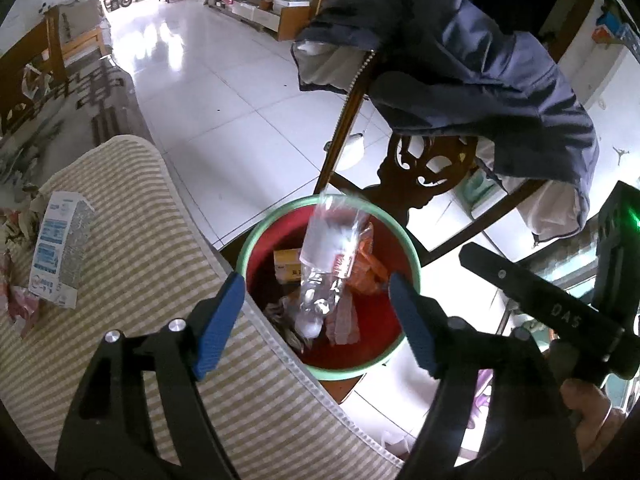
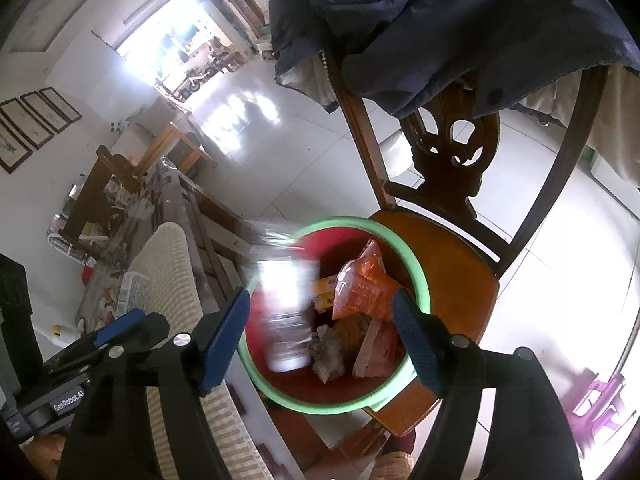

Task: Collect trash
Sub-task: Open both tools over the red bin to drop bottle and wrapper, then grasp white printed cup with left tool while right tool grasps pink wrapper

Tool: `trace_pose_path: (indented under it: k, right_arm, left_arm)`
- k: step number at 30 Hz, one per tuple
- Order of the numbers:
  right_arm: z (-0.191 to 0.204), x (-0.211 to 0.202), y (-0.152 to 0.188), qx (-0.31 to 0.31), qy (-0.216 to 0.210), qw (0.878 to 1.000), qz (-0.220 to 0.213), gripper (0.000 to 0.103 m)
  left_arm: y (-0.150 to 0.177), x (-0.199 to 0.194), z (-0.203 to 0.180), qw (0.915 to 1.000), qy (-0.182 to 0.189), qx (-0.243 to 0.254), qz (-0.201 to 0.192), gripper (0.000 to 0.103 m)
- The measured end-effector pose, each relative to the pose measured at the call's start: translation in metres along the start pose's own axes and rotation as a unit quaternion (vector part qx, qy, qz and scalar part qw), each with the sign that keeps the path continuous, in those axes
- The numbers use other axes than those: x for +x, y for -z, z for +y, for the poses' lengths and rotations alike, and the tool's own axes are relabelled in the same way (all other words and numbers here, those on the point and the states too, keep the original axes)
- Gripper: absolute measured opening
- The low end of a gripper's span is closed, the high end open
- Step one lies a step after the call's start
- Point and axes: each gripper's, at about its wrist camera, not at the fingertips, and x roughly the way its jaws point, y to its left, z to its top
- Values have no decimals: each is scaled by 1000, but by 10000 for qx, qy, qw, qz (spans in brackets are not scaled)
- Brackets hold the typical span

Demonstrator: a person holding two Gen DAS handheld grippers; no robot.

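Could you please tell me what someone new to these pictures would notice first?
The eye goes first to the red bin with a green rim, standing on a wooden chair and filled with trash, where a clear plastic bottle stands tilted beside an orange wrapper. Both grippers hover above it with jaws open and empty. A dark blue jacket drapes over the chair's back.

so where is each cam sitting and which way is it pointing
Left wrist: sits on the left gripper, looks down past the striped table edge into the red bin; the open right gripper and a hand show at right.
Right wrist: sits on the right gripper, looks down into the same bin on the wooden chair; the left gripper shows at lower left.
Shared: bin, clear plastic bottle, orange wrapper, milk carton, jacket-draped chair.
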Motion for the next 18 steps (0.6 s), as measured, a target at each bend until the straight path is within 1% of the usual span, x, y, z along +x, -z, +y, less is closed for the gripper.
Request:
trace_pose_path:
  k: [2, 6, 8, 10, 12, 15, 16, 17, 18]
  right_arm:
    - [1, 0, 1, 4, -18, 10000, 13, 71]
    - [10, 2, 5, -100, -86, 9999, 59, 71]
    - [16, 4, 8, -151, -119, 9998, 102, 71]
    - [21, 7, 10, -184, -156, 9996, 156, 72]
    - [29, 12, 13, -253, -192, 9992, 234, 72]
    - [41, 20, 18, -362, -241, 9985, 319, 72]
    - [48, 22, 20, -413, -260, 9982, 354, 72]
    - [53, 24, 23, -456, -276, 9979, 379, 72]
    - [59, 26, 25, -496, -290, 9975, 400, 72]
  left_arm:
    - [2, -4, 4, 10000, -55, -36, -44, 72]
    - [14, -17, 31, 9989, -361, -217, -192, 72]
    - [25, -26, 61, 9964, -662, -471, -222, 72]
    - [37, -38, 95, 9914, -1003, -789, -284, 72]
    - [48, -52, 130, 9832, -1388, -1125, -361, 72]
    - [70, -78, 197, 9629, -2047, -1718, -388, 72]
    - [77, -89, 221, 9544, -2291, -1876, -391, 72]
    - [81, -97, 239, 9478, -2503, -1935, -405, 72]
    - [86, -106, 262, 9389, -2817, -1940, -381, 72]
